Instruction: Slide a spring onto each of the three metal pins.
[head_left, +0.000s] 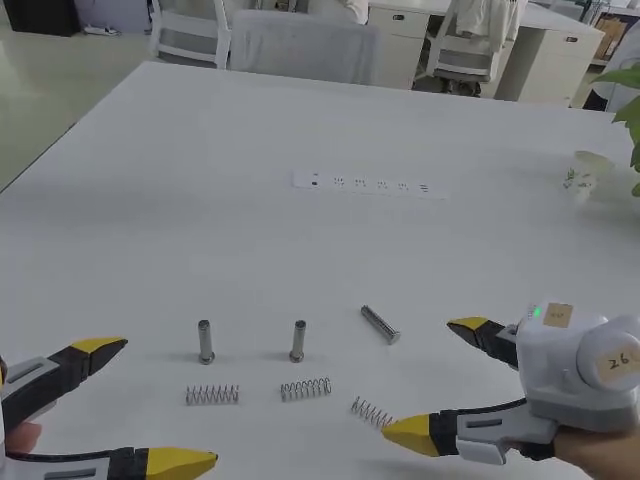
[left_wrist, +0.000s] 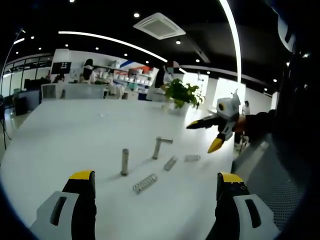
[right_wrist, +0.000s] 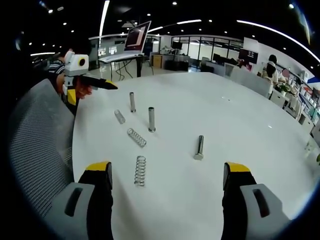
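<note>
Three ways to spoil this from here: toppling an upright short flanged steel pin (head_left: 205, 341) with a jaw nudge (narrow base); pinching a small coiled wire spring (head_left: 212, 395) too hard and flicking it off the white tabletop (head_left: 300, 120); chasing the fallen pin (head_left: 380, 325), apt to roll during threading. Count: pins 3, two standing, one flat on its side; springs 3, loose in a row just in front of the pins, none threaded. Grippers 2: black yellow-tipped left gripper (head_left: 145, 403) and right gripper (head_left: 435, 378), both splayed wide, empty, flanking the springs
</note>
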